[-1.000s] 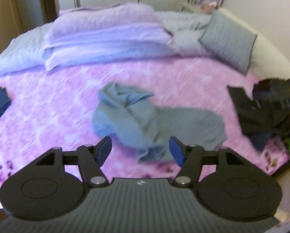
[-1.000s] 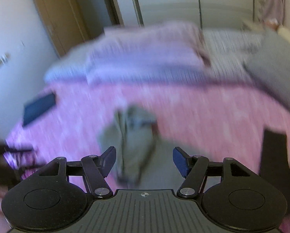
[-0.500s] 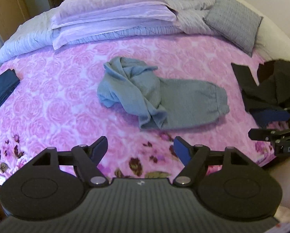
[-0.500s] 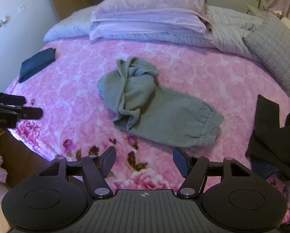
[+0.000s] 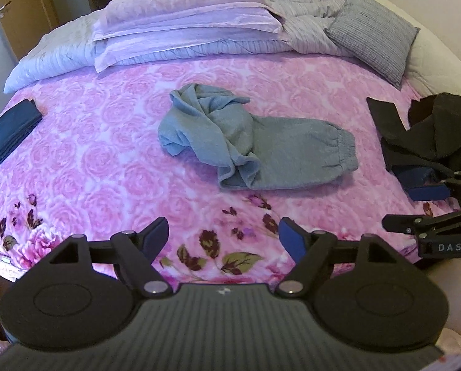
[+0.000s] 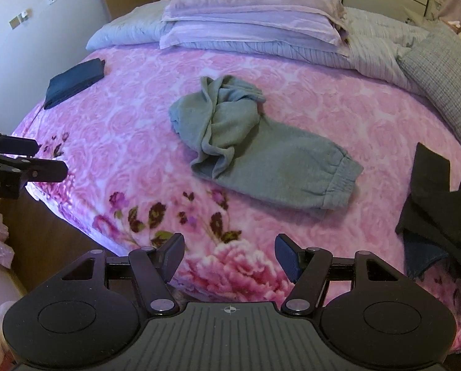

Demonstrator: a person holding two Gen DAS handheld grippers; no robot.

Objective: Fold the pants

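Note:
Crumpled grey sweatpants [image 5: 249, 148] [image 6: 255, 151] lie in the middle of a pink floral bedspread [image 5: 106, 154] [image 6: 137, 142]. One leg with an elastic cuff stretches to the right; the rest is bunched in a heap at the left. My left gripper [image 5: 224, 236] hangs open over the near edge of the bed, well short of the pants. My right gripper [image 6: 228, 255] is open too, over the bed's near edge, with nothing between its fingers. Each gripper shows at the side of the other's view: the right gripper [image 5: 428, 207], the left gripper [image 6: 29, 157].
A folded dark navy garment [image 5: 7, 134] [image 6: 72, 82] lies at the bed's left edge. A heap of black clothes [image 5: 428, 133] [image 6: 437, 204] sits at the right edge. Pillows and a folded quilt [image 5: 184, 27] [image 6: 255, 18] fill the far side, with a grey cushion [image 5: 372, 37] at the right.
Both grippers have pulled back from the pants toward the near edge of the bed, so more bedspread shows. The views went from blurred to steady. Both stay open.

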